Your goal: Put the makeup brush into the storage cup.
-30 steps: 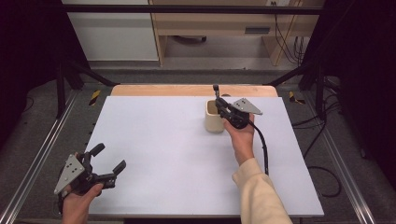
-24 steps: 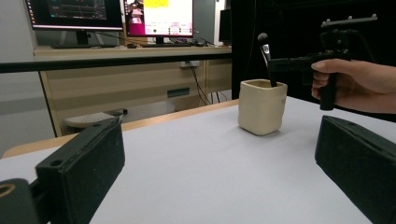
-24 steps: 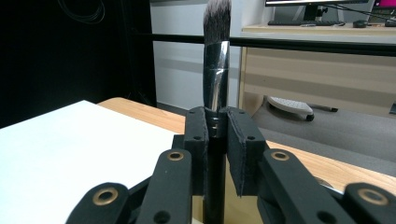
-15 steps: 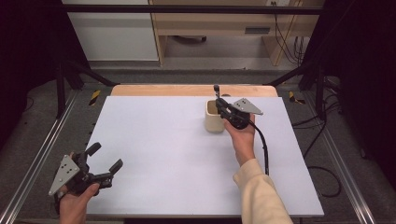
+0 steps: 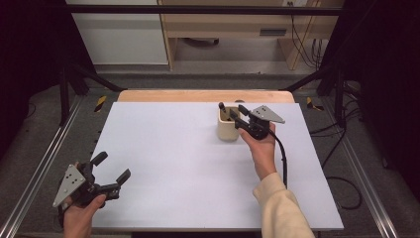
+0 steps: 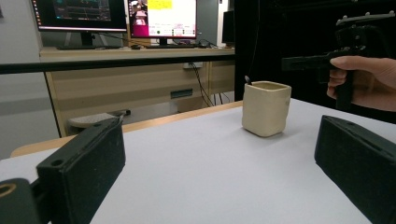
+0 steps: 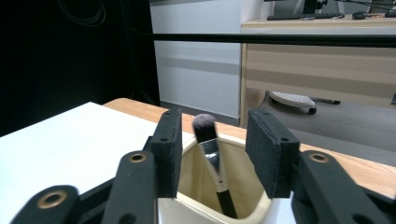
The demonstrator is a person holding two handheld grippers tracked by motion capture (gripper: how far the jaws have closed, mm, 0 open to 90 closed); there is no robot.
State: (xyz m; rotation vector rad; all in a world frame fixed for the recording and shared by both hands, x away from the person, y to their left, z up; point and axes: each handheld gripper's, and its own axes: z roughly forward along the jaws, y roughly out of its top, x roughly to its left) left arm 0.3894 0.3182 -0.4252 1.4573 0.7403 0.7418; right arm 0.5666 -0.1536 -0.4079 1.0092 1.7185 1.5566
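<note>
Right gripper (image 7: 212,154) jaws just opened, releasing brush (image 7: 208,140) into cup (image 5: 228,128); left gripper (image 5: 110,172) unchanged, open, empty.

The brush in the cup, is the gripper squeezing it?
No, the brush leans in the cup with clear gaps between it and both pads of the right gripper, whose jaws have just been opening.

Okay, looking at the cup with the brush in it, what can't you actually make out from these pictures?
- Lower end of the brush: right gripper view, hidden by the cup wall and cut by the bottom edge.
- Brush in the left gripper view: the cup rim hides all but a dark tip.
- Cup's near side, high view: partly covered by the right gripper, whose jaws have just been opening, pads apart from the brush.
</note>
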